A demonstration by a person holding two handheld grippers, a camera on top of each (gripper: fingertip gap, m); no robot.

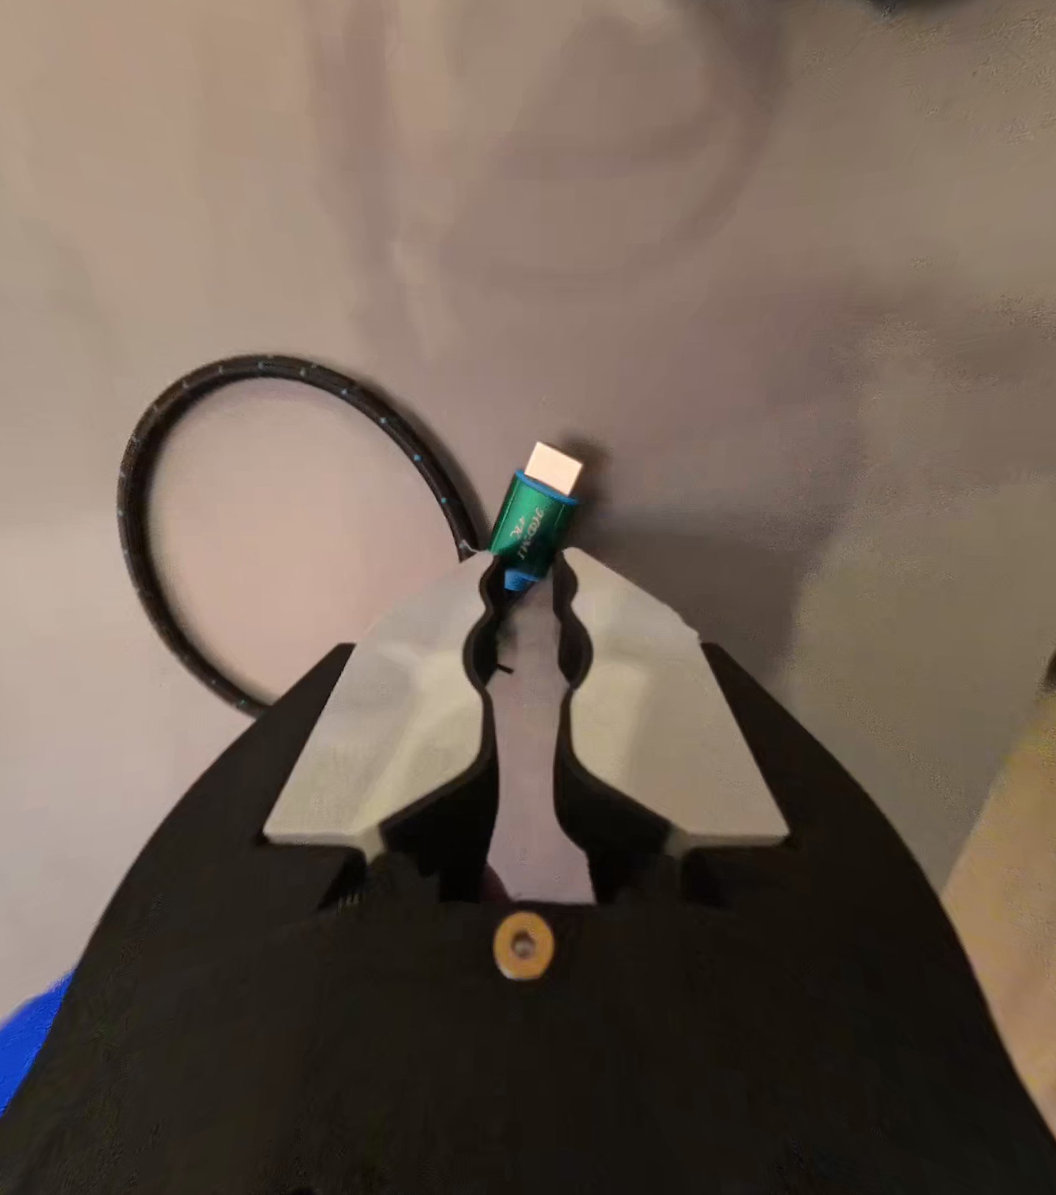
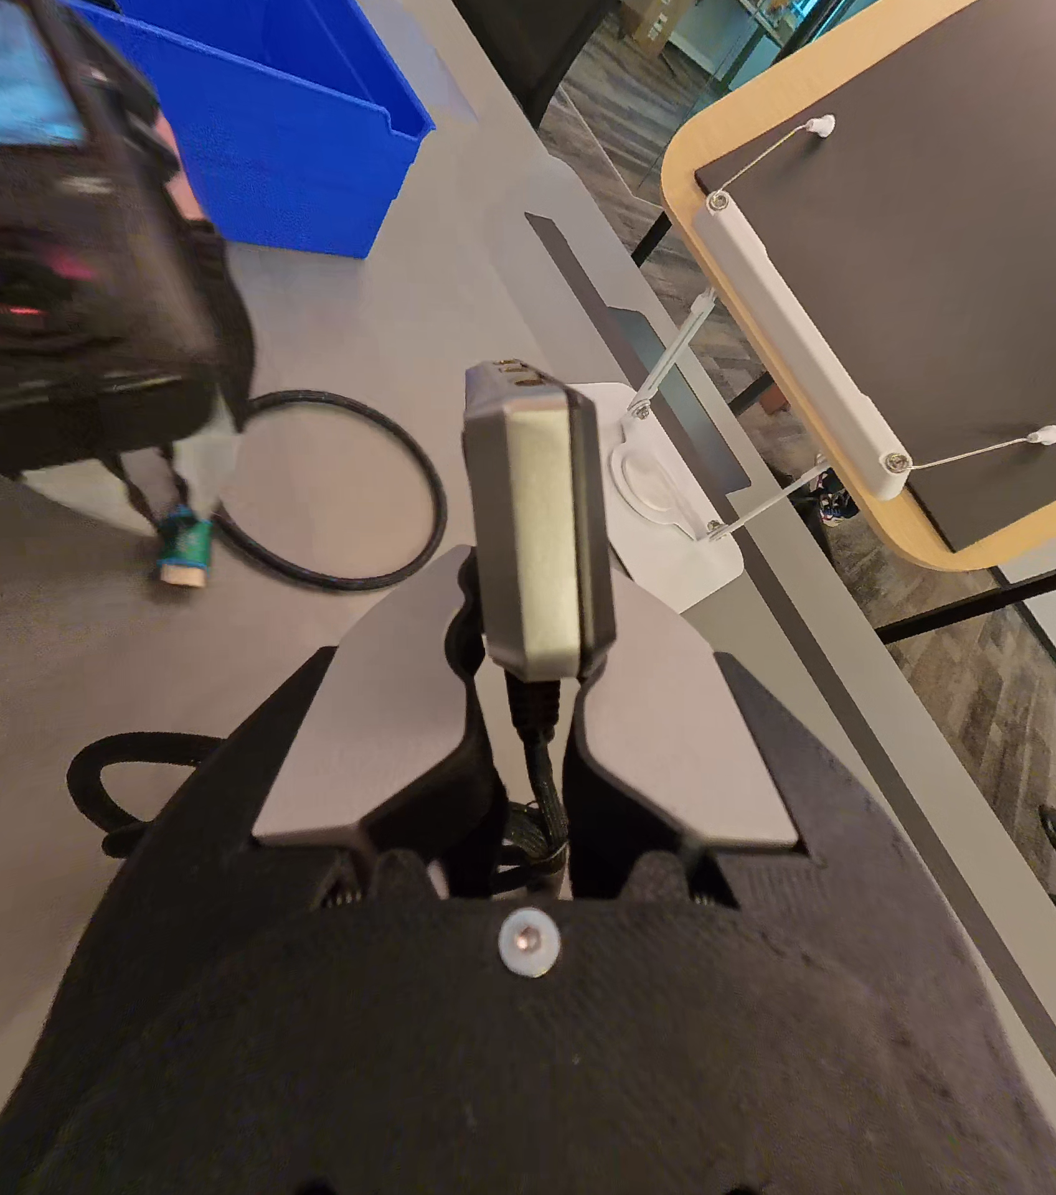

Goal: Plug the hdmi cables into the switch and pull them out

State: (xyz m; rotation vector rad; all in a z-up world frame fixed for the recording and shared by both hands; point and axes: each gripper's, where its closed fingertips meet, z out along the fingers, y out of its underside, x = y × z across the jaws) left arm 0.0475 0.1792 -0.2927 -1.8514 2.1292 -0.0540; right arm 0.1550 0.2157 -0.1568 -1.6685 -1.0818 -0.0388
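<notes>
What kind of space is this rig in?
Probably an office or lab workspace: a long grey table with a blue storage bin on it, a neighbouring wood-edged desk, and patterned carpet floor below.

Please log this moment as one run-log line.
left hand-held gripper: shut on green HDMI plug, unplugged | right hand-held gripper: shut on grey switch | ports: empty | phase: before insertion

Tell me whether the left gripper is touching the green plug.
Touching. The left wrist view shows the left gripper shut on the rear end of the green plug, both fingertips pressing its sides.
</notes>
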